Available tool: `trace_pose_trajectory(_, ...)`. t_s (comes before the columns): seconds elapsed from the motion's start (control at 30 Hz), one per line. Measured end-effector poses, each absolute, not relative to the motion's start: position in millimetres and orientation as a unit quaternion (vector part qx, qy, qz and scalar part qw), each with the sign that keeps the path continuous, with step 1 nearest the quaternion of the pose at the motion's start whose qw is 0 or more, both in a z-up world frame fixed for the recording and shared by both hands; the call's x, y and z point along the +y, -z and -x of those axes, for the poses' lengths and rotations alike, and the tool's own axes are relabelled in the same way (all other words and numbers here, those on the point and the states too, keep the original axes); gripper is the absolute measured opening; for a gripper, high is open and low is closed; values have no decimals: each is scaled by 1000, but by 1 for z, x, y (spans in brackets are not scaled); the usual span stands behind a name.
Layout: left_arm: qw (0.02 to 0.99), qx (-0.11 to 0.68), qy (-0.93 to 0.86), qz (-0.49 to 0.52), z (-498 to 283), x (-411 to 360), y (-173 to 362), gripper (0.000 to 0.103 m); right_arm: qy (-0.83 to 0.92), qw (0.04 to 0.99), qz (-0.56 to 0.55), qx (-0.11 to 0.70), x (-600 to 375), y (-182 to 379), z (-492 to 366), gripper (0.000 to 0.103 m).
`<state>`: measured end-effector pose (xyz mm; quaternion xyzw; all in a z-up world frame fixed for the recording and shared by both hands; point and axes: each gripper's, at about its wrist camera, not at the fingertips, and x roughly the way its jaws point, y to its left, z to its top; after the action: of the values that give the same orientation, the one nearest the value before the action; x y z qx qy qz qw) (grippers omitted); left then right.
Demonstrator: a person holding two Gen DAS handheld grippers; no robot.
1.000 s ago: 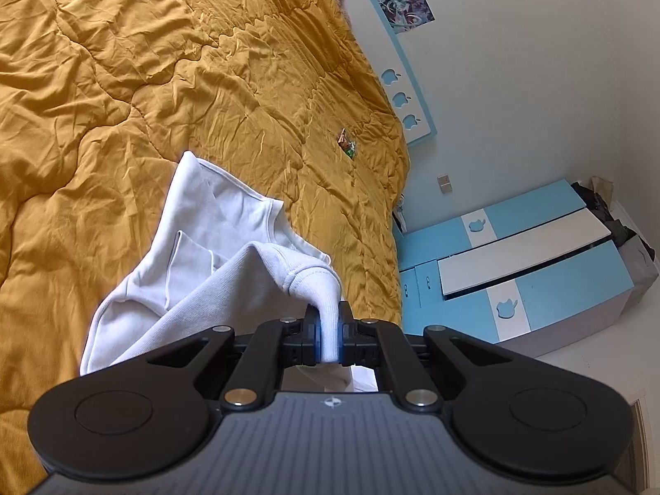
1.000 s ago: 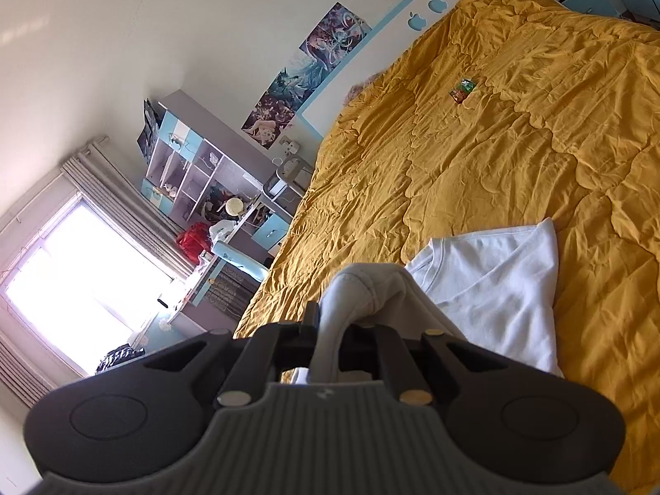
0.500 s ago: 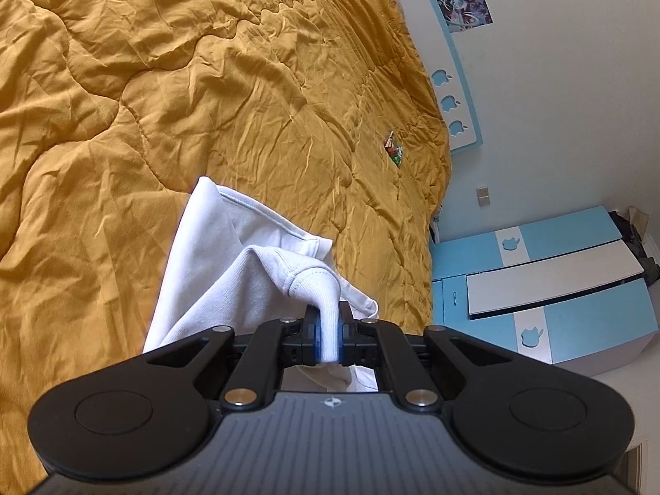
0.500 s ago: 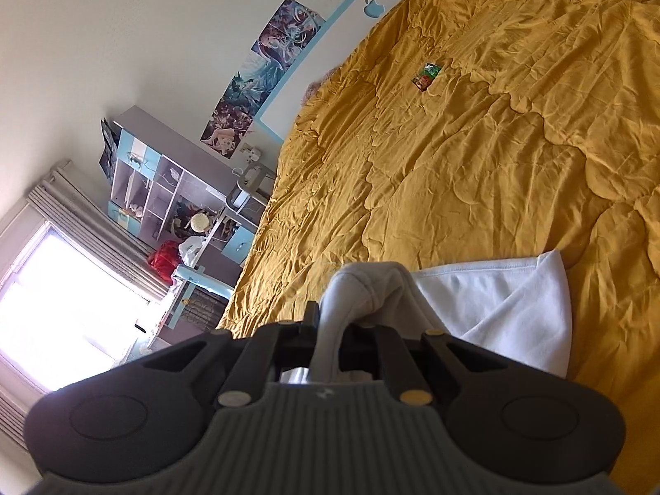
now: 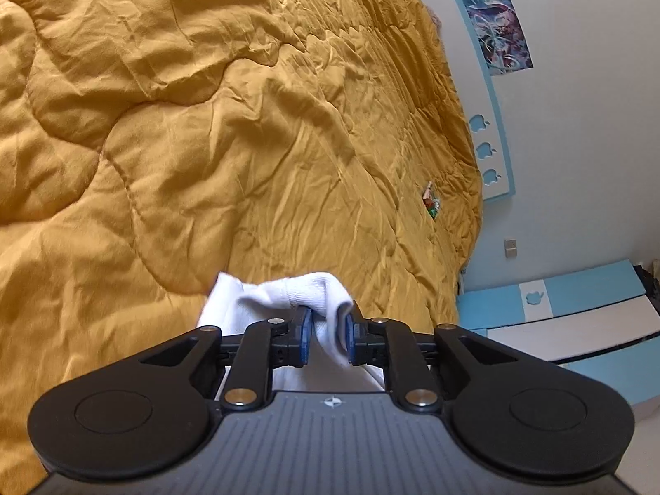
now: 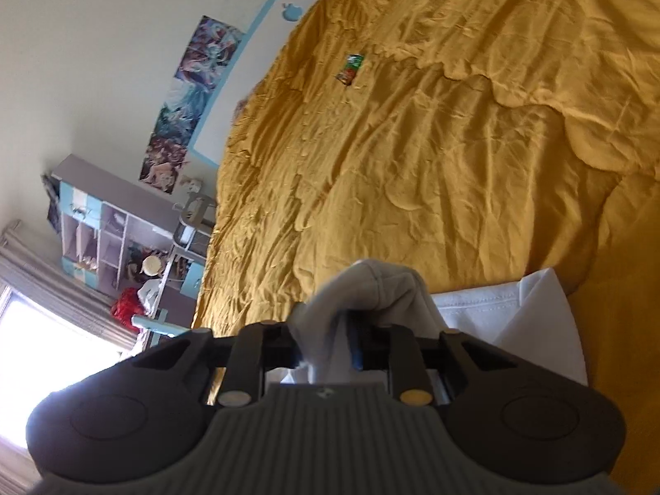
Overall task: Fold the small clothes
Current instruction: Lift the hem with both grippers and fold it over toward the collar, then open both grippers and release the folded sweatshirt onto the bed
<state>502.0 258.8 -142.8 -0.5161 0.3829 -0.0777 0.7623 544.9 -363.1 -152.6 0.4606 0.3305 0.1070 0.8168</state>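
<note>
The left gripper (image 5: 326, 336) is sitting with its blue-padded fingers (image 5: 304, 332) parted a little, a bunched fold of the small white cotton garment (image 5: 297, 295) lying between them; the cloth is touching the right pad, while a gap is showing at the left pad, so the grip is looking slackened rather than clamped. The right gripper (image 6: 330, 344) is also having a hump of the same white garment (image 6: 371, 288) draped over and between its fingers, but the cloth is covering the pads, so whether they are pinching it cannot be told. The rest of the garment is lying flat on the wrinkled mustard-yellow quilted bedspread (image 6: 453, 144), at the near edge of the bed, spreading to the right of the right gripper with a stitched hem showing. Far across the bedspread, a small green and red wrapper (image 6: 350, 68) is resting well apart from the garment, near the blue-trimmed white headboard with apple cut-outs (image 5: 493, 140).
</note>
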Motion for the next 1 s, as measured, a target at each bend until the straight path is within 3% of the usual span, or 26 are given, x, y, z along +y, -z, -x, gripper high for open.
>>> trace_pose_trajectory(0.1, 757, 401, 54, 514, -520, 260, 154, 24, -63, 826, -478, 292, -366, 156, -543, 65)
trace_pose_trajectory(0.13, 763, 400, 48, 505, -520, 259, 155, 26, -59, 827, -485, 279, -370, 154, -541, 68)
trace_pose_trajectory(0.27, 794, 374, 47, 478, -507, 265, 145, 33, -47, 834, -474, 279, -385, 143, -530, 68)
trace_pose_trajectory(0.33, 808, 336, 63, 480, -500, 278, 136, 46, -55, 840, -458, 285, -390, 135, -516, 68)
trace_pose_trajectory(0.43, 825, 314, 50, 467, -491, 299, 117, 47, -67, 855, -417, 300, -395, 122, -485, 68)
trace_pose_trajectory(0.6, 872, 335, 75, 349, -459, 294, 73, 52, -80, 886, -299, 346, -385, 106, -427, 68)
trace_pose_trajectory(0.7, 874, 345, 96, 329, -425, 286, 63, 55, -73, 893, -213, 389, -368, 109, -407, 68)
trace_pose_trajectory(0.87, 872, 366, 81, 315, -372, 271, 66, 59, -67, 883, -169, 433, -349, 125, -409, 66)
trace_pose_trajectory(0.93, 860, 393, 74, 318, -357, 270, 78, 59, -55, 887, -151, 433, -344, 130, -416, 46)
trace_pose_trajectory(0.97, 853, 403, 70, 323, -351, 271, 83, 59, -49, 885, -155, 436, -343, 132, -419, 18)
trace_pose_trajectory(1.0, 845, 416, 67, 329, -344, 272, 90, 59, -40, 884, -160, 437, -343, 134, -421, 1)
